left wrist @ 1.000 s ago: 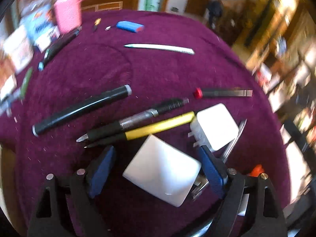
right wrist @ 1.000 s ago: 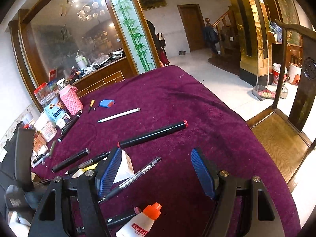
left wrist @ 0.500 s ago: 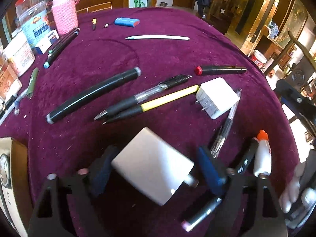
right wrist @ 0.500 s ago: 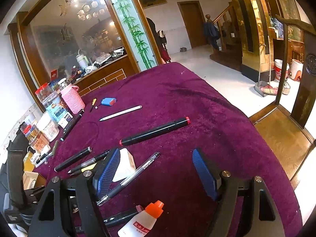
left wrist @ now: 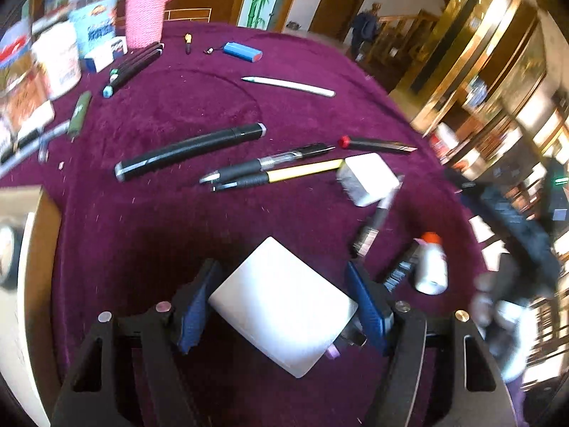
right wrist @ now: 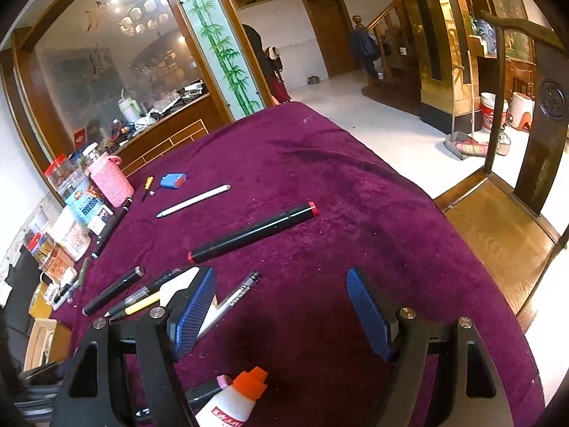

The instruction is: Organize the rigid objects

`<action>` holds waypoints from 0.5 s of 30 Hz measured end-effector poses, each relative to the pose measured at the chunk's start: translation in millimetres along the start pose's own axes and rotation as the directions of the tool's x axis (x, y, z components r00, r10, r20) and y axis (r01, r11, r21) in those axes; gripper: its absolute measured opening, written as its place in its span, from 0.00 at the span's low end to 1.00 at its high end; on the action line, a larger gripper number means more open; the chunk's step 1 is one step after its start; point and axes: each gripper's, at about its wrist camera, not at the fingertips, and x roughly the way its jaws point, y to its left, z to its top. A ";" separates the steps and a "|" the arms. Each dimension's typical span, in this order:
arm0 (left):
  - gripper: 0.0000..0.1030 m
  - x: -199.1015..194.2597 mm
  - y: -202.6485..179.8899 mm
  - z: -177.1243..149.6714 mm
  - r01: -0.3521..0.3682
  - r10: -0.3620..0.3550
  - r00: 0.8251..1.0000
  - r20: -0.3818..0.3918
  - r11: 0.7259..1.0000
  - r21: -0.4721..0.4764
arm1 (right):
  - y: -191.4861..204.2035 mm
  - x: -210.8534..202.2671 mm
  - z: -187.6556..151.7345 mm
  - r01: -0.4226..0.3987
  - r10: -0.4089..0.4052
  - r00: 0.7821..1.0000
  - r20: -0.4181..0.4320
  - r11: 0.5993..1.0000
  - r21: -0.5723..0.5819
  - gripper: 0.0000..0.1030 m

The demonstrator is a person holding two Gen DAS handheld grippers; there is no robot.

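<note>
My left gripper (left wrist: pixel 281 274) has its jaws closing on a white charger block (left wrist: pixel 281 306). Both blue pads touch its sides, and it rides tilted above the purple cloth (left wrist: pixel 160 235), its prongs toward the right pad. A second white charger (left wrist: pixel 368 178) lies further out beside a yellow pen (left wrist: pixel 295 174) and a black gel pen (left wrist: pixel 266 163). In the right wrist view, my right gripper (right wrist: pixel 281 277) stands open over bare cloth with nothing between its fingers. Beyond it lies a black marker with red caps (right wrist: pixel 252 233).
A thick black marker (left wrist: pixel 192 151), a white pen (left wrist: pixel 288 85), a clear pen (left wrist: pixel 377 220) and an orange-capped glue bottle (left wrist: pixel 430 267) lie about. A pink knitted cup (left wrist: pixel 144 14) and jars line the far left. An open box (left wrist: pixel 32 249) stands at the left edge.
My left gripper has pulled back toward the near edge, taking the white charger block along, and its pads have come in against it. The right gripper has stayed put.
</note>
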 end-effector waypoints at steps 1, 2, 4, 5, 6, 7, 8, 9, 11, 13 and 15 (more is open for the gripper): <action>0.69 -9.0 1.4 -4.2 0.015 -0.015 1.000 0.013 1.000 -0.007 | -0.4 1.5 -0.1 0.002 -0.002 1.000 -0.004 1.000 0.000 0.77; 0.69 -18.5 1.8 -7.9 0.023 -0.022 0.999 0.030 1.000 -0.007 | -0.6 3.2 -0.3 0.004 -0.004 1.000 -0.010 1.000 0.000 0.77; 0.69 -40.5 1.7 -17.7 0.025 -0.025 0.997 0.077 1.000 0.005 | -0.7 7.3 -0.8 0.014 -0.014 1.000 -0.024 1.000 -0.005 0.77; 0.69 -48.3 2.1 -21.4 0.025 -0.026 0.995 0.093 1.000 0.009 | -1.0 9.5 -1.3 0.018 -0.018 0.999 -0.032 1.000 -0.007 0.77; 0.69 -57.8 2.7 -26.9 0.027 -0.028 0.993 0.112 1.000 0.012 | -1.4 11.3 -1.5 0.021 -0.021 0.999 -0.038 1.000 -0.007 0.77; 0.69 -66.1 3.6 -32.5 0.029 -0.030 0.991 0.128 0.999 0.013 | -2.0 12.4 -1.8 0.023 -0.024 0.999 -0.044 1.000 -0.005 0.77; 0.69 -73.7 5.4 -37.3 0.032 -0.033 0.990 0.141 0.999 0.012 | -3.2 12.9 -1.9 0.023 -0.023 0.999 -0.047 1.000 0.000 0.77; 0.69 -81.5 7.8 -42.6 0.036 -0.037 0.987 0.154 0.999 0.010 | -4.6 13.0 -2.3 0.021 -0.021 0.999 -0.048 1.000 0.008 0.77; 0.69 -93.0 15.0 -51.3 0.043 -0.042 0.984 0.172 0.999 0.000 | -9.3 11.9 -2.2 0.017 -0.015 0.999 -0.048 0.999 0.031 0.77; 0.69 -104.2 26.8 -59.5 0.049 -0.045 0.982 0.185 0.999 -0.017 | -12.7 12.1 -1.3 0.019 -0.016 0.999 -0.051 0.998 0.056 0.77; 0.69 -113.5 36.9 -65.8 0.047 -0.040 0.981 0.192 0.998 -0.032 | -9.3 12.2 -1.5 0.012 -0.006 0.997 -0.082 0.998 0.063 0.77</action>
